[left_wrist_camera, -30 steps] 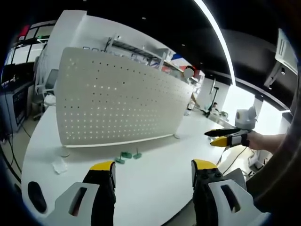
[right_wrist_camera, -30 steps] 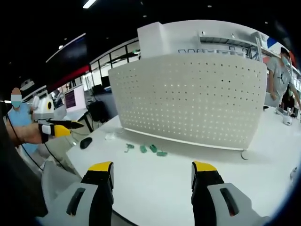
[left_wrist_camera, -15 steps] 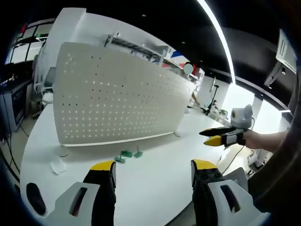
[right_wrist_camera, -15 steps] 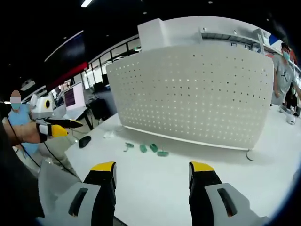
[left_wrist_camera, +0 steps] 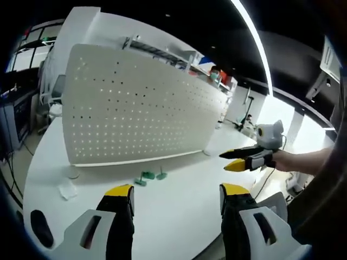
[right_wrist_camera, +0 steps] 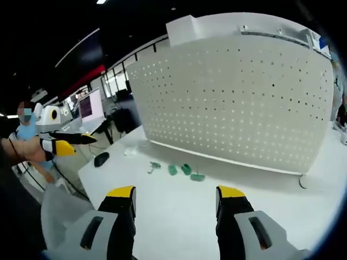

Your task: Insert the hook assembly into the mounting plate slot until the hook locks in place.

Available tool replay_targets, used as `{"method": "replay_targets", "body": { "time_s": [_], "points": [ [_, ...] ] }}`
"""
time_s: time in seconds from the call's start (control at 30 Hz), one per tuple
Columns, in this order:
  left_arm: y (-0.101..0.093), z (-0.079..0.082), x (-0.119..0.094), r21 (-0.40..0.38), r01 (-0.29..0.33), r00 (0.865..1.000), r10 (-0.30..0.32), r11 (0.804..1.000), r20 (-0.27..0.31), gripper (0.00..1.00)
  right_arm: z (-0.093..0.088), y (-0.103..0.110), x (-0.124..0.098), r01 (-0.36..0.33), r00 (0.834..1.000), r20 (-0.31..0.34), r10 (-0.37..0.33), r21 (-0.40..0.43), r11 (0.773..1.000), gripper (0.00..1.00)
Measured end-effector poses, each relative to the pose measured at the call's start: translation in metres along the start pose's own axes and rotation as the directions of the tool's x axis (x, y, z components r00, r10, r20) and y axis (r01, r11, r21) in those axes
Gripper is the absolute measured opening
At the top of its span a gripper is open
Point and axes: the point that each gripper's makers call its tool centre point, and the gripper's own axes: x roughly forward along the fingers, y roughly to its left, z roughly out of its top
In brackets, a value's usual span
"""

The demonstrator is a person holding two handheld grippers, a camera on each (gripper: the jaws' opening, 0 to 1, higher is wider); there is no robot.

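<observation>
At 6 o'clock in the left gripper view, I see my left tongs with jaws spread wide apart and nothing between them, held above the white worktop. At 6 o'clock in the right gripper view, my right tongs stand the same way: parted, holding nothing.

Beyond the left tongs, at 12 o'clock from the tips, small green hook parts lie on the worktop, just in front of the perforated white mounting plate. The plate stands upright on the worktop. A small clear packet lies at 9 o'clock, and a dark computer mouse sits at 8 o'clock near the worktop edge. At 3 o'clock the right tongs come into this view, held in a hand; their jaws look nearly together.

In the right gripper view, the green hook parts lie at 12 o'clock from the tips, near the foot of the mounting plate. The left tongs show at 9 o'clock, with the mouse between them and the hooks.
</observation>
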Motion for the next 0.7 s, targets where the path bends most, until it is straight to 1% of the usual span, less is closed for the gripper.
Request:
{"method": "replay_targets", "body": {
  "time_s": [0.37,0.7],
  "points": [
    [0.006,-0.001,0.005,-0.008,-0.004,1.000,0.004,1.000,-0.012,0.65,-0.001,-0.003,0.029,-0.035,0.999,-0.025,0.035,-0.007,0.999,0.58],
    [0.014,0.001,0.011,-0.023,-0.012,1.000,0.012,1.000,-0.006,0.65,-0.002,0.000,0.055,-0.075,0.996,-0.050,0.074,-0.022,0.997,0.57]
  ]
}}
